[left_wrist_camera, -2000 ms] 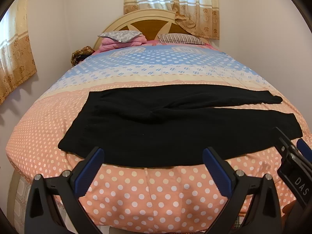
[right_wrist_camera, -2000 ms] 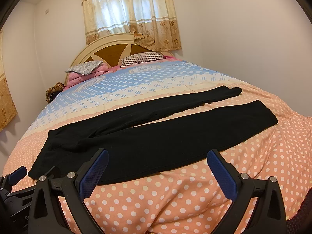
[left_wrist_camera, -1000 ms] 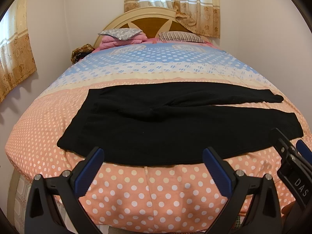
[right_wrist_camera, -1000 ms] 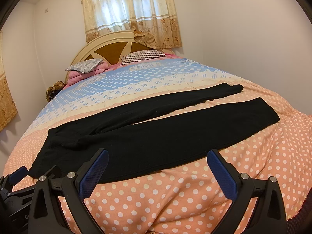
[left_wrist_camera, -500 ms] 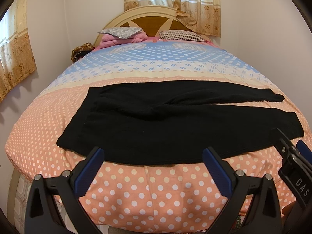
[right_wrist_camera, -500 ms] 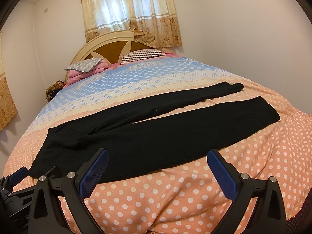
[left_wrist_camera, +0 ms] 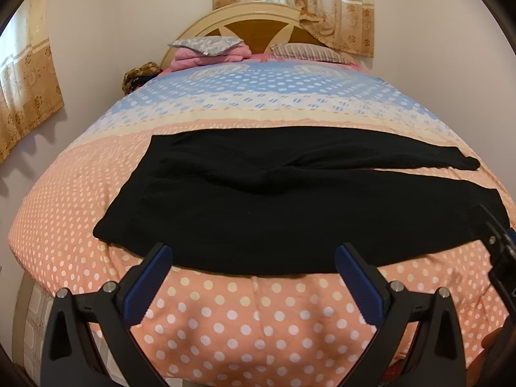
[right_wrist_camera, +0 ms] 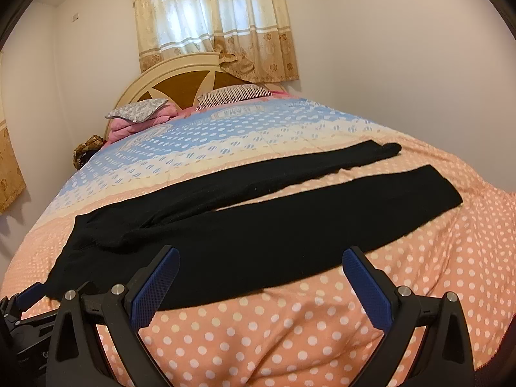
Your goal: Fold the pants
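Our left gripper (left_wrist_camera: 253, 266) hangs with jaws spread wide and empty, just short of the near hem of the black pants (left_wrist_camera: 274, 200), which lie flat across the bedspread (left_wrist_camera: 225, 306), waist at nine o'clock, legs towards three. Our right gripper (right_wrist_camera: 261, 269) is likewise agape. We risk pinching the bedspread along with the cloth, dragging both.

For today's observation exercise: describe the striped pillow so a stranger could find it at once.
Start at the bed's arched headboard below the curtained window. The striped pillow lies at its foot, on the right. Its thin dark stripes set it apart from the grey patterned pillow beside it.
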Available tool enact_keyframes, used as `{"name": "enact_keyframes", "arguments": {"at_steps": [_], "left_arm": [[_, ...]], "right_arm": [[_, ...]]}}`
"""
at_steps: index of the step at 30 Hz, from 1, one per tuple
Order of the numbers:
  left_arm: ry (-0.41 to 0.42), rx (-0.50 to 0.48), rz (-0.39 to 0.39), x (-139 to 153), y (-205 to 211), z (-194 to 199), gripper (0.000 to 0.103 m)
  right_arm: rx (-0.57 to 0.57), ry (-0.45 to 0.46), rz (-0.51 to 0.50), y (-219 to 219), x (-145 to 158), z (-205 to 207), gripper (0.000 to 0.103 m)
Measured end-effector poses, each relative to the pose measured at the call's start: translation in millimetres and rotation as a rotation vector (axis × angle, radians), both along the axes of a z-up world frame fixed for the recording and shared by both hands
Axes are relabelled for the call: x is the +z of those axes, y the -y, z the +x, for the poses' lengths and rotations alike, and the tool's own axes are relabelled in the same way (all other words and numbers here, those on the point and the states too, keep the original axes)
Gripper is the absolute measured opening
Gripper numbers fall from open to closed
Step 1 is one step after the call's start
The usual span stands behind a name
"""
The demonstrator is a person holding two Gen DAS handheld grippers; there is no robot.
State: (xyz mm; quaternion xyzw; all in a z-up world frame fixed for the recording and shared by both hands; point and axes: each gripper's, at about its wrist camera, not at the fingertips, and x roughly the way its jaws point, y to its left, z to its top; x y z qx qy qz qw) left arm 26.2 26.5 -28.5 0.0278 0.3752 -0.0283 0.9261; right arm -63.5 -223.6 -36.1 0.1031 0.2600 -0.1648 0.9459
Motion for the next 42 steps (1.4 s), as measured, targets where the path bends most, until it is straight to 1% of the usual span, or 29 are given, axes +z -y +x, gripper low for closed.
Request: {"name": "enact_keyframes", "arguments": {"at_steps": [4,9,13,16,18,19,21,22,24,26,27,29,31,32,34,36,37,38,39,40,42], "left_arm": [[-0.013,0.027,0.007,-6,-11,14,0.103],[-0.04,0.061,0.02,-13,-23,34,0.103],[-0.046,0.085,0.048,-17,-36,53,0.103],[-0.06,0.111,0.067,-19,-60,72,0.103],[-0.091,0.124,0.042,-20,-87,94,0.103],[-0.102,0.119,0.012,-18,-99,104,0.103],[-0.105,0.097,-0.048,-15,-122,126,0.103],[-0.104,0.098,-0.062,-14,-128,134,0.103],[-0.095,0.08,-0.109,-16,-149,162,0.103],[-0.103,0.073,-0.127,-21,-159,185,0.103],[-0.128,0.071,-0.131,-26,-164,205,0.102],[-0.167,0.08,-0.129,-35,-167,228,0.097],[-0.2,0.081,-0.135,-44,-172,252,0.083],[-0.214,0.08,-0.143,-48,-173,260,0.079],[-0.228,0.068,-0.15,-55,-173,272,0.07],[-0.238,0.057,-0.135,-62,-169,281,0.065],[-0.245,0.055,-0.134,-65,-171,285,0.06],[-0.255,0.051,-0.136,-68,-172,289,0.059],[-0.247,0.043,-0.15,-70,-173,291,0.056],[-0.226,0.034,-0.166,-69,-173,290,0.047],[-0.216,0.024,-0.194,-68,-177,291,0.034]], "right_arm": [[0.015,-0.01,-0.014,-2,-3,11,0.102],[0.034,-0.051,-0.019,-3,-13,33,0.102],[0.048,-0.071,-0.018,-2,-17,51,0.102],[0.075,-0.075,-0.039,-5,-18,67,0.102],[0.101,-0.081,-0.061,-8,-20,77,0.102],[0.112,-0.084,-0.07,-11,-21,81,0.102],[0.138,-0.095,-0.08,-16,-23,91,0.102],[0.15,-0.103,-0.078,-17,-25,97,0.102],[0.168,-0.112,-0.071,-19,-27,107,0.102],[0.18,-0.116,-0.067,-20,-28,116,0.102],[0.186,-0.119,-0.064,-21,-29,121,0.102],[0.194,-0.13,-0.053,-20,-31,132,0.102],[0.199,-0.139,-0.042,-19,-33,138,0.102],[0.2,-0.146,-0.039,-18,-35,142,0.102],[0.199,-0.16,-0.041,-19,-38,147,0.102],[0.201,-0.178,-0.04,-19,-42,153,0.102],[0.202,-0.186,-0.038,-19,-44,156,0.102],[0.202,-0.195,-0.036,-18,-46,160,0.102],[0.203,-0.203,-0.034,-18,-47,162,0.102],[0.206,-0.209,-0.031,-17,-49,164,0.102],[0.224,-0.223,-0.023,-16,-52,168,0.102]]}}
